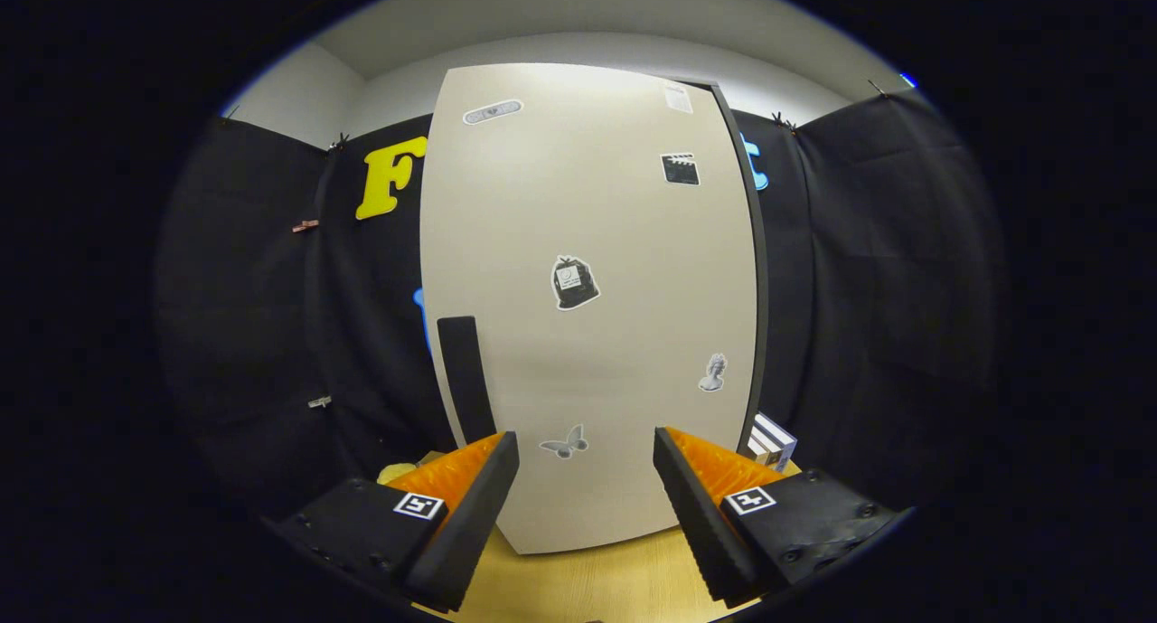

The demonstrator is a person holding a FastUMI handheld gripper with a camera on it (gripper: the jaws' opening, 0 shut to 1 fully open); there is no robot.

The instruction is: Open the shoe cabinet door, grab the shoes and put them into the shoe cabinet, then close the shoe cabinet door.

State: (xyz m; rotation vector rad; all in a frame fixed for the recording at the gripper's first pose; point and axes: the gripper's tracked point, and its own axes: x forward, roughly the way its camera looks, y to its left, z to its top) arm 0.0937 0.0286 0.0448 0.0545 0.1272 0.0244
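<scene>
The shoe cabinet's pale door (587, 306) stands closed just ahead of me, upright on a wooden surface (587, 582). Several small stickers dot its face. A dark vertical handle (465, 379) runs along the door's left side, just above and beyond my left finger. My gripper (586, 456) is open, its two fingers spread wide, with nothing between them. The cabinet's dark side edge (757, 270) shows along the right.
A small white box (773, 442) sits by the cabinet's lower right corner, beyond my right finger. A yellowish object (398, 471) peeks out behind my left finger. Black cloth walls stand on both sides and behind the cabinet.
</scene>
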